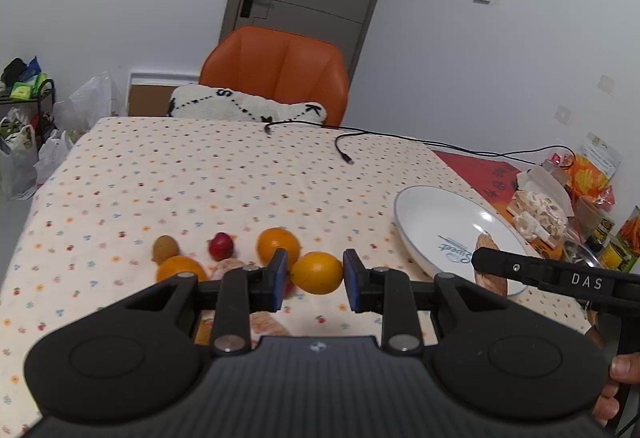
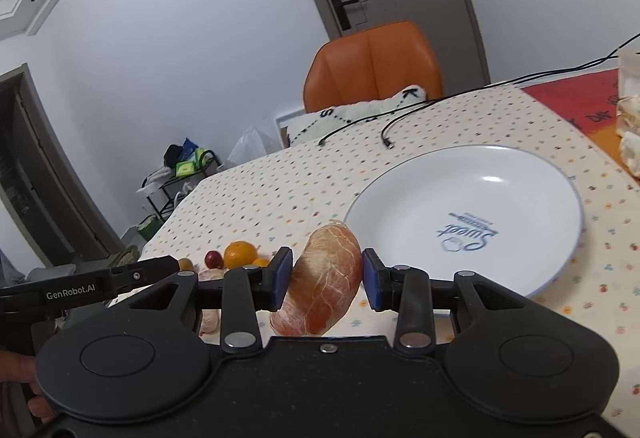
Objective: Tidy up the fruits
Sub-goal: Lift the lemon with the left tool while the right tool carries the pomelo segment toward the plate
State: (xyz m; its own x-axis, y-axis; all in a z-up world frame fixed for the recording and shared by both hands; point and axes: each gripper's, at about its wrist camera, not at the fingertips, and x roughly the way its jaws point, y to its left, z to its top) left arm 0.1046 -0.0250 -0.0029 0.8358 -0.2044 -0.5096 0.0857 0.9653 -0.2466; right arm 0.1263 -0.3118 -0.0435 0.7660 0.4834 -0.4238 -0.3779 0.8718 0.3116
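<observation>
Holding a peeled citrus segment [image 2: 320, 288] between its blue-padded fingers [image 2: 282, 278], the right gripper [image 2: 326, 278] hangs just beside the near-left rim of the white plate [image 2: 500, 206], the segment upright and raised off the surface [image 2: 280, 190]. The plate is the landmark: it lies on the dotted cloth with nothing resting inside it. To its left, the left gripper [image 1: 315, 280] has its fingers [image 1: 280, 274] set wide around a yellow-orange fruit [image 1: 317, 272], with a small gap visible on each side, so no grip is closed. Farther left of the plate sit a round orange [image 1: 278, 245], a small red fruit [image 1: 220, 245], a brown kiwi [image 1: 165, 248] and another orange fruit [image 1: 180, 268], clustered close together. Two more peeled segments [image 1: 269, 323] lie partly hidden under the left gripper.
</observation>
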